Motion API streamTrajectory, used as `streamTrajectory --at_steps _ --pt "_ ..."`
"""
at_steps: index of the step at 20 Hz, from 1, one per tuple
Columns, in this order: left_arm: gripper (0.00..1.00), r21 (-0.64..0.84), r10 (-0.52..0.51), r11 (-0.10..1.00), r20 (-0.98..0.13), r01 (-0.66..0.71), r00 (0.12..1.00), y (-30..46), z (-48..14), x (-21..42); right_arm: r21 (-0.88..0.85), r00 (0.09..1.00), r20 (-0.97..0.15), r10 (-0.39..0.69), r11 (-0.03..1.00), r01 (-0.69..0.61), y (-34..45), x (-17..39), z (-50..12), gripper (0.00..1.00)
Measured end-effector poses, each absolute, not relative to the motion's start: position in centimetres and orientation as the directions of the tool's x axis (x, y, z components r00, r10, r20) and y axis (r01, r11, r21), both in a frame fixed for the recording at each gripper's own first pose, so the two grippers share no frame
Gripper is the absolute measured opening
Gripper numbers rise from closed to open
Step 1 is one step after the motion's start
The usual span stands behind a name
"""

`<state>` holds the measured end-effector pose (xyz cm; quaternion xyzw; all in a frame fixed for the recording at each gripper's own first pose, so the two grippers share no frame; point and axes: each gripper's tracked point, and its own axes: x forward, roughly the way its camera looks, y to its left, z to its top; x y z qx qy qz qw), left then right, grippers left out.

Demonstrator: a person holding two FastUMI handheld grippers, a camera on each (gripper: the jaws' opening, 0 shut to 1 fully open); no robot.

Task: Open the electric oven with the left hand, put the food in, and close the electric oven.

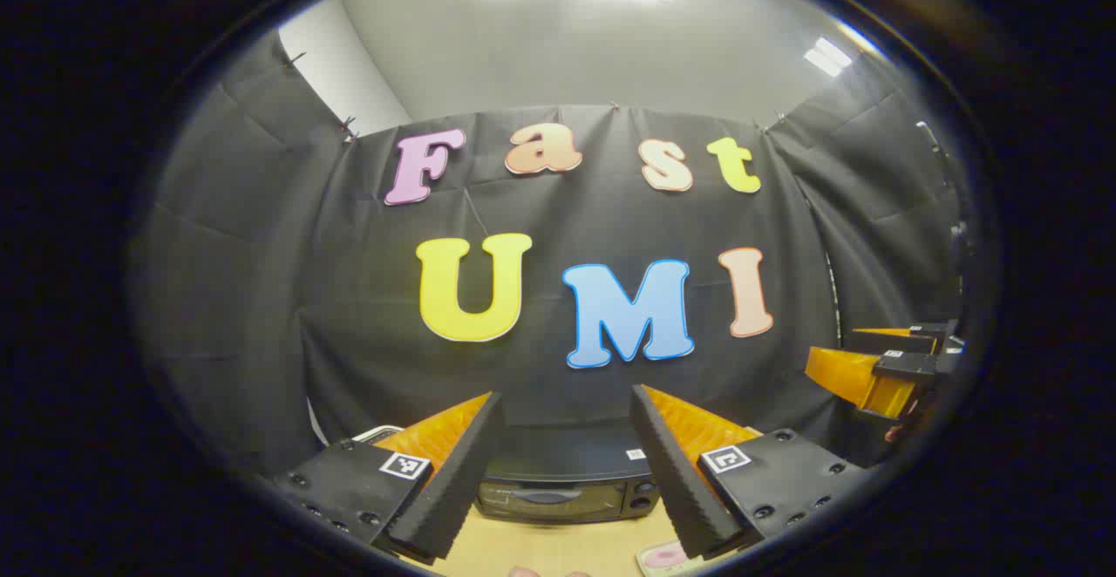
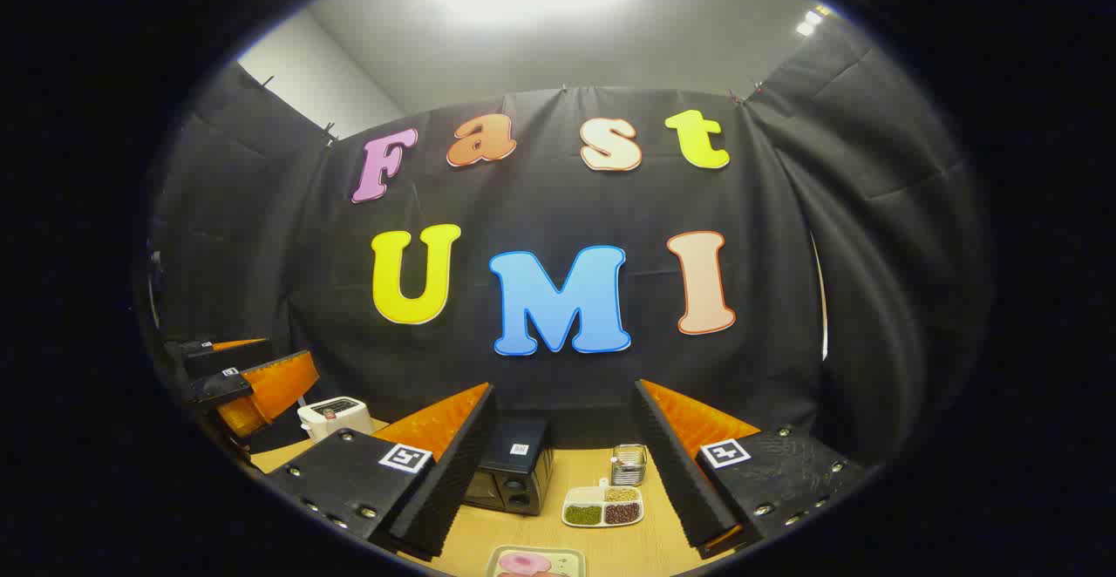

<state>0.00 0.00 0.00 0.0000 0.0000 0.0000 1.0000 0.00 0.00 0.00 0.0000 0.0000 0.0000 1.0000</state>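
Both grippers hang level above the wooden surface (image 2: pixel 602 472), facing the far wall. The left gripper (image 1: pixel 565 472) has its fingers spread wide, gripping nothing, with the electric oven (image 1: pixel 567 483) framed between them, door closed. The right gripper (image 2: pixel 565 472) is spread and empty too. Near its camera sits the tray (image 2: pixel 534 558) with the pink food (image 2: pixel 523 563), cut off at the bottom edge. A divided dish (image 2: pixel 603 505) lies right of the oven.

I am looking at a wooden counter (image 2: pixel 610 538) carrying the black electric oven (image 2: pixel 510 472), door closed, a divided dish (image 2: pixel 602 505) of beans beside it, a small wire holder (image 2: pixel 628 464) behind, a tray of pink food (image 2: pixel 534 562) nearest me, and a white appliance (image 2: pixel 335 417) far left.
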Motion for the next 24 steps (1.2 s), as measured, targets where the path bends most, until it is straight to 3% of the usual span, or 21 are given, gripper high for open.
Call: streamTrajectory --at_steps 2,3,4,6,17,24 --pt "1.00 0.007 -0.026 1.000 0.012 0.026 1.000 0.2 0.2 0.7 0.000 0.999 0.004 -0.045 0.999 0.045 -0.2 0.5 0.4 0.96" --pt "0.97 0.010 -0.037 0.999 0.004 0.037 0.999 0.5 0.1 1.0 0.006 0.998 0.000 -0.060 0.998 0.060 -0.1 0.5 0.6 1.00" --pt "0.92 0.009 -0.042 0.999 0.009 0.042 0.999 0.9 0.2 1.4 0.018 0.998 0.007 -0.067 0.998 0.067 0.3 0.4 1.2 0.96" --pt "0.97 -0.005 -0.046 0.999 0.011 0.046 0.999 2.0 0.1 2.1 0.013 0.997 0.016 -0.079 0.997 0.079 0.9 0.5 1.6 0.96" --pt "1.00 -0.059 -0.107 0.993 -0.010 0.106 0.994 3.8 -1.9 4.6 -0.010 0.992 -0.011 -0.127 0.992 0.127 2.6 1.9 1.1 0.96" --pt "1.00 -0.032 -0.058 0.998 -0.057 0.056 0.997 3.3 -4.0 6.9 0.018 0.992 -0.090 -0.088 0.996 0.090 1.2 4.4 -1.7 0.96"
